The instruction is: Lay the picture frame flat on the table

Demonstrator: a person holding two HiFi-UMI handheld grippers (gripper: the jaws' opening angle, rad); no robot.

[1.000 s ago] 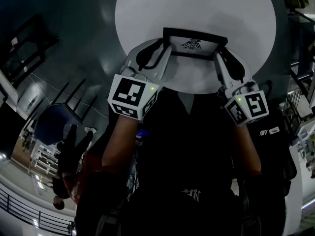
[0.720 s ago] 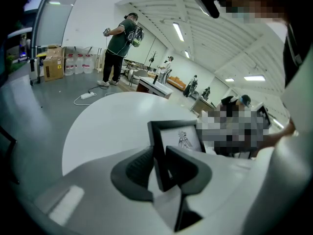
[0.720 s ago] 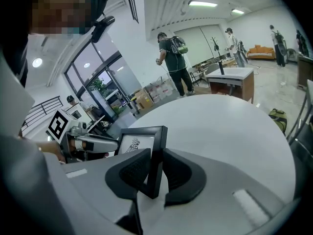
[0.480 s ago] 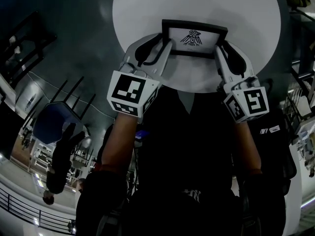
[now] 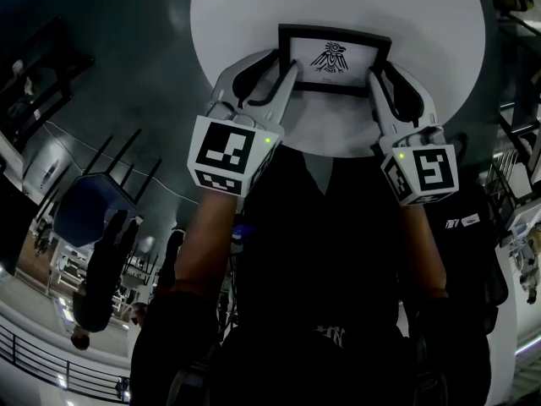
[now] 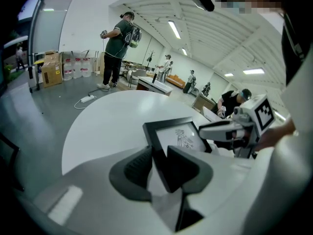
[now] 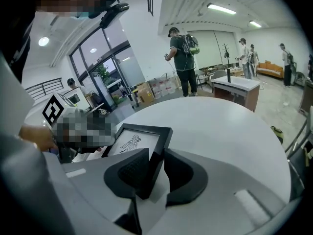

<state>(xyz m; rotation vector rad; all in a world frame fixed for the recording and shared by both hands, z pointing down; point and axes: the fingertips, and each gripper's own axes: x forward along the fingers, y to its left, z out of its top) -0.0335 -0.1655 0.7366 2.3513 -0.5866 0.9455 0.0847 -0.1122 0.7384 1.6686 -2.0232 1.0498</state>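
Note:
The black picture frame (image 5: 336,57) with a bird drawing lies face up, flat or nearly so, on the round white table (image 5: 245,15). My left gripper (image 5: 275,68) straddles its left edge and my right gripper (image 5: 386,76) its right edge. In the left gripper view the frame's edge (image 6: 166,146) stands between the dark pads of my left gripper (image 6: 159,155). The right gripper view shows the frame (image 7: 139,141) the same way inside my right gripper (image 7: 157,163). Both pairs of jaws are opening, and the pads look loose beside the frame rather than pressed on it.
The table's near rim (image 5: 330,152) runs just under both grippers. A dark chair (image 5: 101,201) stands on the floor at the left. People (image 6: 117,43) stand far off in the room, beside other tables (image 7: 237,87).
The frame has tipped back from nearly upright to face up, so its drawing now shows in full. Both grippers have moved slightly forward with it.

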